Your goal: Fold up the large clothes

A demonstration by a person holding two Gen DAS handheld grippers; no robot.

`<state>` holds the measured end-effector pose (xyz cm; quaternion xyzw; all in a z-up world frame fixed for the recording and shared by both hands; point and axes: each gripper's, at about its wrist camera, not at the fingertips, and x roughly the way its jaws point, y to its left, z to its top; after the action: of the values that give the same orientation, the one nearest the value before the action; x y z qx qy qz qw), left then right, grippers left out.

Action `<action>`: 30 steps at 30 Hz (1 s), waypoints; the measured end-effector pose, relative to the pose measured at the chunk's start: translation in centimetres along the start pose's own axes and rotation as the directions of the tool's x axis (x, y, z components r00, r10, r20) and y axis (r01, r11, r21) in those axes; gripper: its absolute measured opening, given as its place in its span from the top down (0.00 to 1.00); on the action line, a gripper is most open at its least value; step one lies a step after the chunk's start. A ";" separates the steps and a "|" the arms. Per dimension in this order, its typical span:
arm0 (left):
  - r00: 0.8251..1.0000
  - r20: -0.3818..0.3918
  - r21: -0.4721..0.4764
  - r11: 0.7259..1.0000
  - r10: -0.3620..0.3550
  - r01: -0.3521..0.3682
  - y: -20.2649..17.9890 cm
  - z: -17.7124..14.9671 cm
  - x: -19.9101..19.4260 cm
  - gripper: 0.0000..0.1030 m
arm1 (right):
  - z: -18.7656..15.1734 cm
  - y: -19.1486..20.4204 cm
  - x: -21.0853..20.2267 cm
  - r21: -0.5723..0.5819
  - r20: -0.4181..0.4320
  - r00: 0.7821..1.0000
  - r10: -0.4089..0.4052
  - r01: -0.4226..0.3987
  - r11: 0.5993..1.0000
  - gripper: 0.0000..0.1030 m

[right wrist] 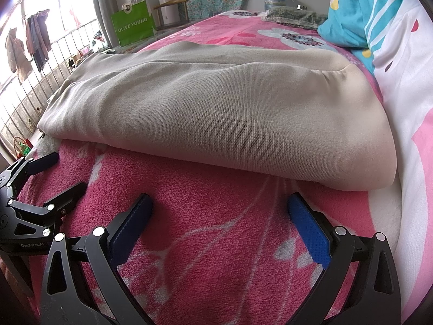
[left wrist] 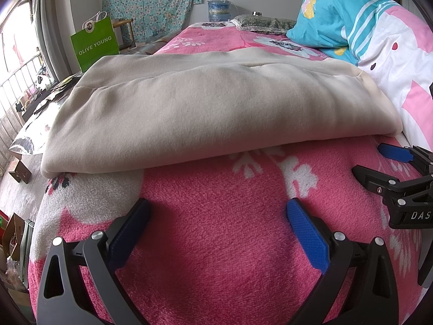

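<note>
A large beige knit garment lies folded in a thick flat stack across the pink fleece blanket; the right wrist view shows the same garment from nearer its right end. My left gripper hovers open just short of the folded front edge, nothing between its blue pads. My right gripper is also open and empty, low over the blanket before the garment. Each gripper shows in the other's view: the right one at the right edge, the left one at the left edge.
A blue, white and pink quilt is piled along the bed's right side. A dark patterned pillow and a water jug sit at the far end. A green paper bag stands left of the bed by a railing.
</note>
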<state>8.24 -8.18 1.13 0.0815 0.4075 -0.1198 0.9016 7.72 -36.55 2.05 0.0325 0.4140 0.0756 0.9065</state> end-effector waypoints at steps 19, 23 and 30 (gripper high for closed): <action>1.000 0.001 0.001 1.000 0.002 -0.002 0.0 0.0 0.0 0.05 | 0.0 0.0 0.0 0.000 0.000 1.000 0.000 0.000 1.000 0.07; 1.000 0.007 0.003 1.000 0.003 -0.003 0.0 0.0 0.0 0.05 | 0.0 0.0 0.0 0.000 0.005 1.000 0.001 -0.001 1.000 0.07; 1.000 0.004 0.002 1.000 0.003 -0.003 0.0 -0.5 0.0 0.05 | 0.0 0.0 0.1 0.000 0.000 1.000 0.001 -0.001 1.000 0.07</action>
<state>7.88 -8.09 0.75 0.0826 0.4055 -0.1191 0.9025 7.77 -36.51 1.99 0.0330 0.4138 0.0761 0.9066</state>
